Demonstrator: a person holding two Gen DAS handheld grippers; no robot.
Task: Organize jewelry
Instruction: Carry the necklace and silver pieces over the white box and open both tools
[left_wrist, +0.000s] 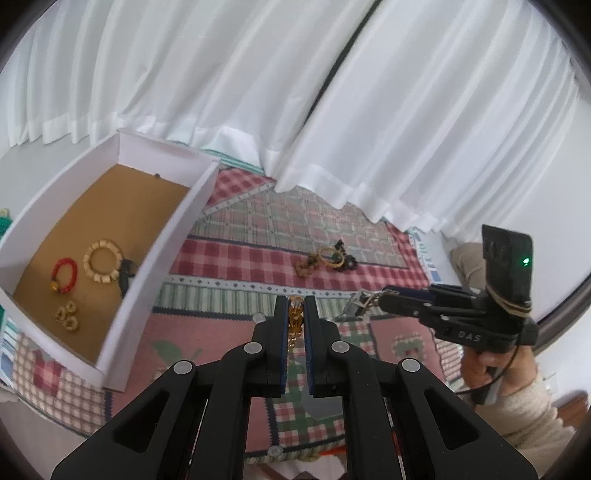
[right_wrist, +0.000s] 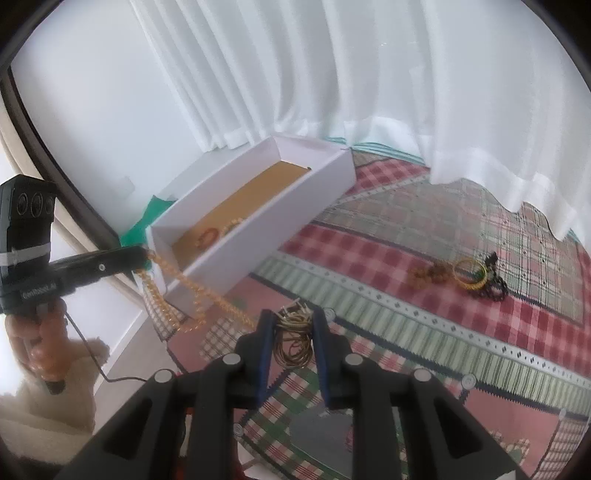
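Left gripper: our left gripper (left_wrist: 295, 314) is squeezed tight on the amber bead chain (left_wrist: 294, 320). In the right wrist view the long chain hangs from it and loops down onto the quilt just beside the box's near corner.

Right gripper: our right gripper (right_wrist: 294, 321) is pinched on a bunch of thin gold hoops (right_wrist: 293, 341). They sit between its fingers and poke out at the tip.

Box: the white box (left_wrist: 184, 236) is at about 10 o'clock from our left gripper. Inside are a red bracelet (left_wrist: 63, 275), a cream bracelet (left_wrist: 102, 260) and some small gold rings (left_wrist: 67, 314).

Still waiting: a little pile of jewelry (left_wrist: 327, 258) lies on the quilt (left_wrist: 236, 254) at about 12 o'clock, well away from the box.

Our step, we think: put both things we hold into the box.

How to do it well: we lift the chain high first, so its tail clears the wall and does not catch. We move over a bare brown spot, away from the bracelets. We go low, then let go.

Watch out: the hoops may tangle or spill, so we drop them one gripper at a time.
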